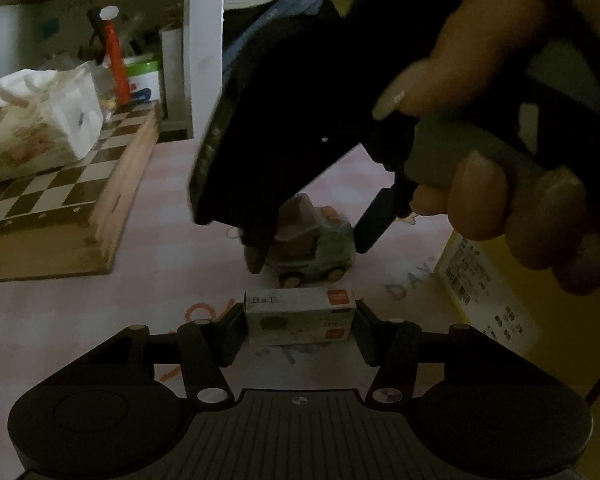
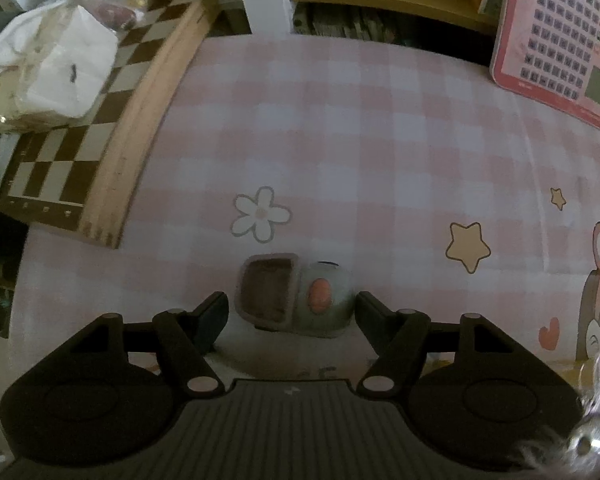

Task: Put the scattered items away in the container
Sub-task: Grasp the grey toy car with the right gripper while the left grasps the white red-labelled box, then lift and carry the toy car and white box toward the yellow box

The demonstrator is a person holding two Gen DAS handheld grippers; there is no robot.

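Observation:
A small white and green carton (image 1: pixel 300 314) lies on the pink checked tablecloth. My left gripper (image 1: pixel 300 320) is shut on it, a pad pressed against each short end. Just beyond it stands a grey-green toy truck (image 1: pixel 320 244) with a brown bed. In the right wrist view the toy truck (image 2: pixel 300 296) is seen from above. My right gripper (image 2: pixel 290 310) points steeply down and stands open around it. The left pad is clear of the truck bed and the right pad is close to the cab. A person's hand (image 1: pixel 480 192) holds that gripper.
A wooden chessboard box (image 2: pixel 112 120) lies at the left with a tissue pack (image 2: pixel 56 68) on it. A yellow box with a printed label (image 1: pixel 496 300) sits at the right. A pink chart board (image 2: pixel 560 40) leans at the back right. Shelves with books stand behind.

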